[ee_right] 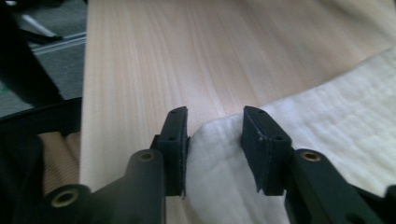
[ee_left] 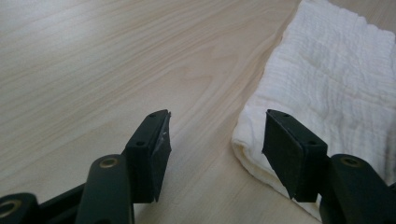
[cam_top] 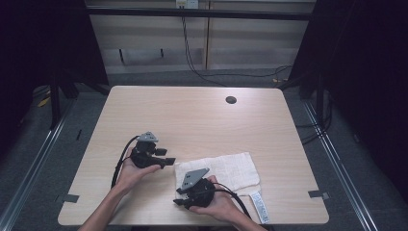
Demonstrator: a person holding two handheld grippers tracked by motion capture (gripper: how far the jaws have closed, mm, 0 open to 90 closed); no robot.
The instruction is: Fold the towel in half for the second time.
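Grasping step: right gripper (ee_right: pixel 214 140) straddles the towel (cam_top: pixel 231 171) corner, jaws not yet clamped; left gripper (ee_left: pixel 215 149) gapes beside towel. Next, pinch.

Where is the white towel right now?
In the high view the white towel lies folded on the table's near right part, its left corner between the right gripper's fingers.
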